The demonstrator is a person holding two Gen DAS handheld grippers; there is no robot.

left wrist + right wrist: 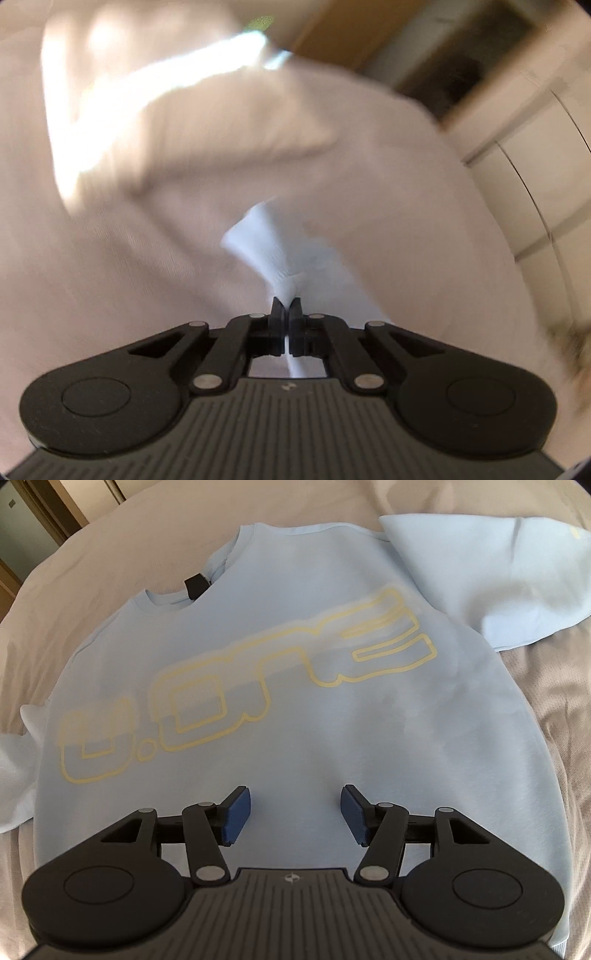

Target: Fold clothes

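Left fingers (286, 308) clamped on sweatshirt (273, 251)

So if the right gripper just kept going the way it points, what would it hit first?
Most likely the light blue shirt lying on the bed: the right gripper is open over its lower part, nothing in between, though depth is hard to judge.

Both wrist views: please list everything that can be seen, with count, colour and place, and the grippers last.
sweatshirt: one, light blue, spread flat on the bed, neck away from the right camera
lettering: one print, pale yellow outline, across the sweatshirt
tag: one, black, at the neck
cloth: one bunched piece, pale blue-white, pinched in the left gripper
bed cover: one, beige, under everything
left gripper: one, black, shut on the cloth
right gripper: one, black with blue pads, open over the sweatshirt's lower part
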